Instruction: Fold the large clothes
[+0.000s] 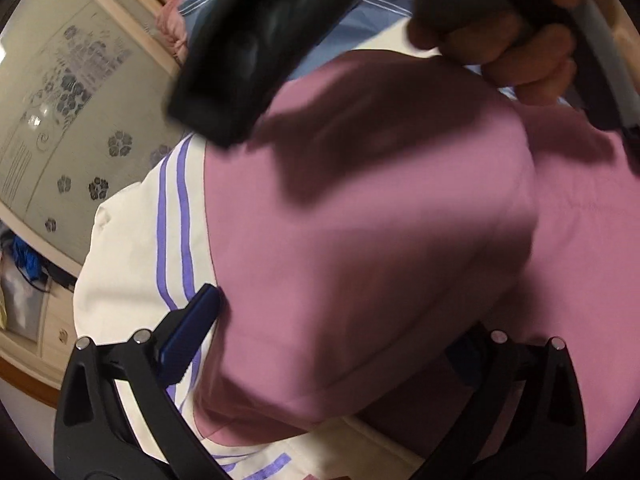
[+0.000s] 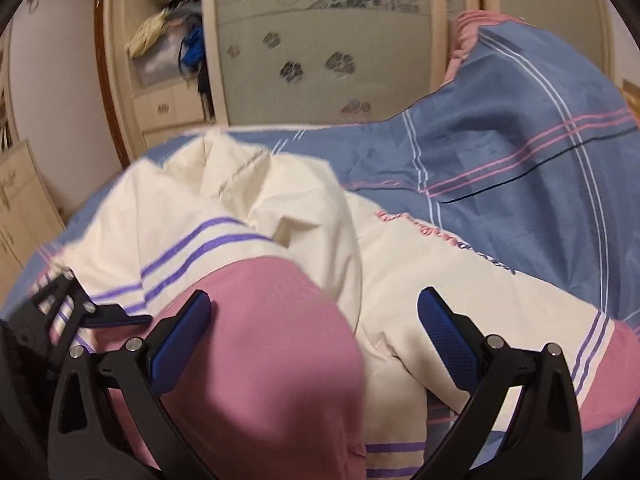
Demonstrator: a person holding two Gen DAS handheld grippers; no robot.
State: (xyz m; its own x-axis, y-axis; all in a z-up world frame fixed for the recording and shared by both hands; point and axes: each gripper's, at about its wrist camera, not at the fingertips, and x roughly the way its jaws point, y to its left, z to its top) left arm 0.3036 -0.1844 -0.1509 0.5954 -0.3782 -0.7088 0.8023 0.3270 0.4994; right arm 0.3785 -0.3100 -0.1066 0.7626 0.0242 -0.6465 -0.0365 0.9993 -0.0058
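Two colours make up the garment we see: a soft, matte cream jacket [image 2: 256, 216] with thin purple stripes and broad pink panels, lying rumpled in loose folds on a smooth blue bedcover [image 2: 520, 152] crossed by pink and white lines. Our right gripper [image 2: 314, 320] stands wide open with its ribbed blue pads on either side of a rounded pink fold, and our left gripper [image 1: 332, 344] has pink cloth bulging between its fingers, though we cannot tell whether it pinches. Behind the bed stands a cream wardrobe [image 2: 320, 40] with frosted, flower-printed doors.
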